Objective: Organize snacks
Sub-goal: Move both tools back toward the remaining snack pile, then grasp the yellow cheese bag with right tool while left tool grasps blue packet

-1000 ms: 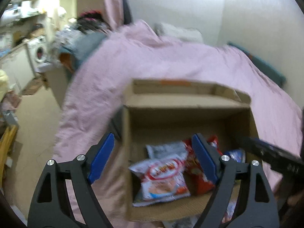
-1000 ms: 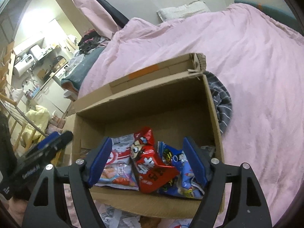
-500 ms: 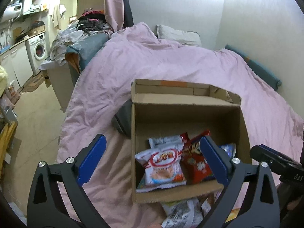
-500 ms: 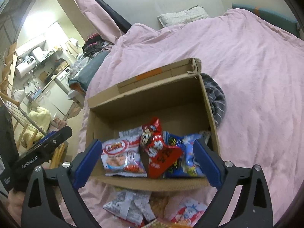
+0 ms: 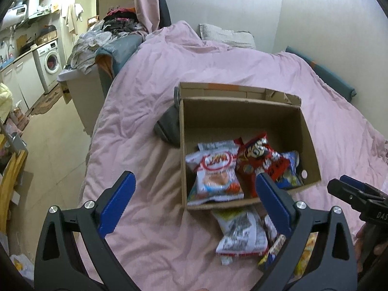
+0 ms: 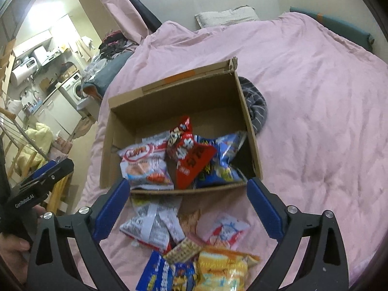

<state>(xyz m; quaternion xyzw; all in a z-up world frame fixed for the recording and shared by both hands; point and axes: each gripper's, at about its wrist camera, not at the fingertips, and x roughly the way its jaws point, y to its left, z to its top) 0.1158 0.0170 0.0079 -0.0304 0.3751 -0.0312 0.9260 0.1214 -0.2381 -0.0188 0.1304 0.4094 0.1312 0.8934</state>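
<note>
On the pink bed cover (image 5: 218,68), at the centre of both wrist views, an open cardboard box (image 6: 249,121) is sitting with three snack bags lying side by side at its near wall: a white bag with a red oval label (image 6: 143,162) toward the left, a red bag (image 6: 191,160) in the middle and a blue bag (image 6: 223,162) on the right. Below the box in the right wrist frame, loose snack packets (image 6: 155,223) are lying on the cover, among them a yellow bag (image 6: 225,269) and a blue packet (image 6: 160,274) at the bottom edge. A striped grey cloth (image 6: 254,104) is peeking out against the box's right wall.

The left gripper (image 5: 194,206) is hanging low in its own frame, its jaws having just been opening and now standing wide with nothing between the blue pads. The right gripper (image 6: 186,208) is likewise spread wide after just opening, holding nothing, above the loose packets.
</note>
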